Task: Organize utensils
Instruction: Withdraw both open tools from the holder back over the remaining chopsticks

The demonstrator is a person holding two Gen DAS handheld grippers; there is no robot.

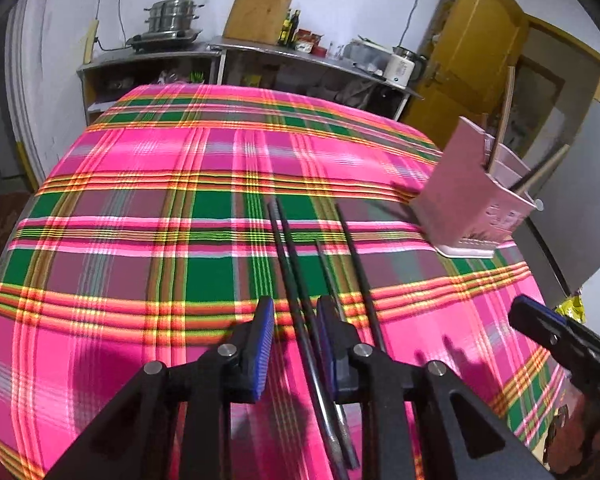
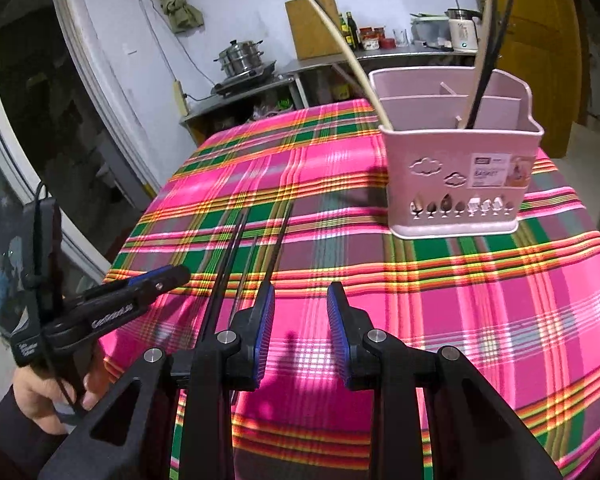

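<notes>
Several black chopsticks (image 1: 296, 276) lie loose on the plaid tablecloth (image 1: 140, 200), well short of the pink utensil holder (image 2: 456, 168), which already has a few sticks standing in it. The left gripper (image 1: 294, 316) straddles two of them, jaws narrowly apart; whether the pads touch is hard to tell. The right gripper (image 2: 300, 312) hangs open, empty. Pickup seems to be in hand: next, close squarely and lift.

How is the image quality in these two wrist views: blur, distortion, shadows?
Left wrist view: strong fisheye bending, dark vignette corners, the pink utensil holder smeared by motion blur, the chopsticks fairly sharp. Right wrist view: the same curvature, the holder's cutouts crisp, tool shadows falling on the plaid tablecloth ahead of the right tool.
</notes>
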